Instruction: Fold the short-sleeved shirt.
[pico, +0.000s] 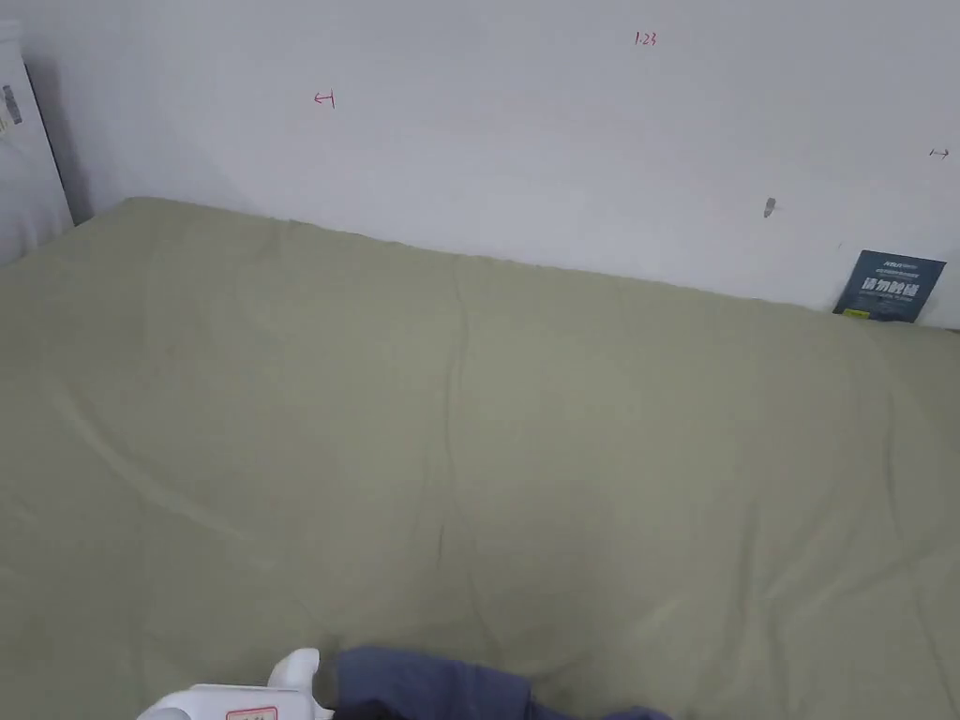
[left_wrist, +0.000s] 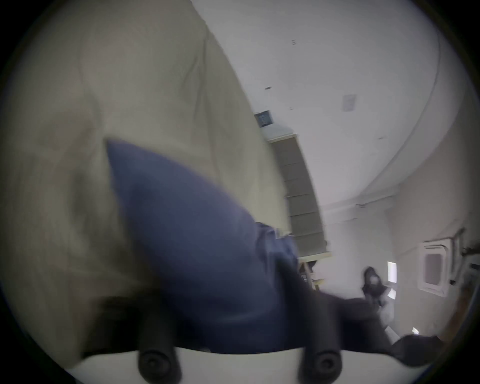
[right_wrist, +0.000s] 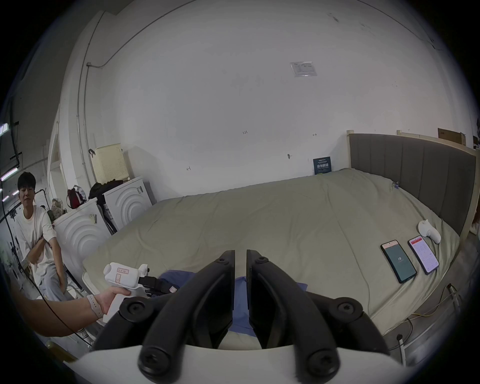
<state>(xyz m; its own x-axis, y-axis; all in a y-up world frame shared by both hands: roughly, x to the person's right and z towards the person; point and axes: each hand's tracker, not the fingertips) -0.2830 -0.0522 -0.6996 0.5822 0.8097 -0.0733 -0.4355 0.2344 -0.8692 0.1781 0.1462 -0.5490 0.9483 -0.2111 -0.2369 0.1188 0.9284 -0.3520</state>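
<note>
The blue short-sleeved shirt (pico: 427, 684) lies bunched at the near edge of the bed. In the left gripper view the shirt (left_wrist: 197, 246) spreads up from between the jaws and hides their tips. My left gripper (right_wrist: 158, 283), white-bodied and held in a hand, has its black jaws closed into the shirt's left end; its body (pico: 234, 698) shows at the bottom of the head view. The jaws of my right gripper (right_wrist: 240, 259) stand almost together, with blue shirt cloth (right_wrist: 240, 298) in the narrow slit between them.
The olive-green bed sheet (pico: 469, 422) stretches wide and bare to the white wall. Two phones (right_wrist: 398, 261) and a white object (right_wrist: 428, 231) lie at the bed's right, near the grey headboard (right_wrist: 415, 166). A person (right_wrist: 36, 233) sits at the far left beside white machines.
</note>
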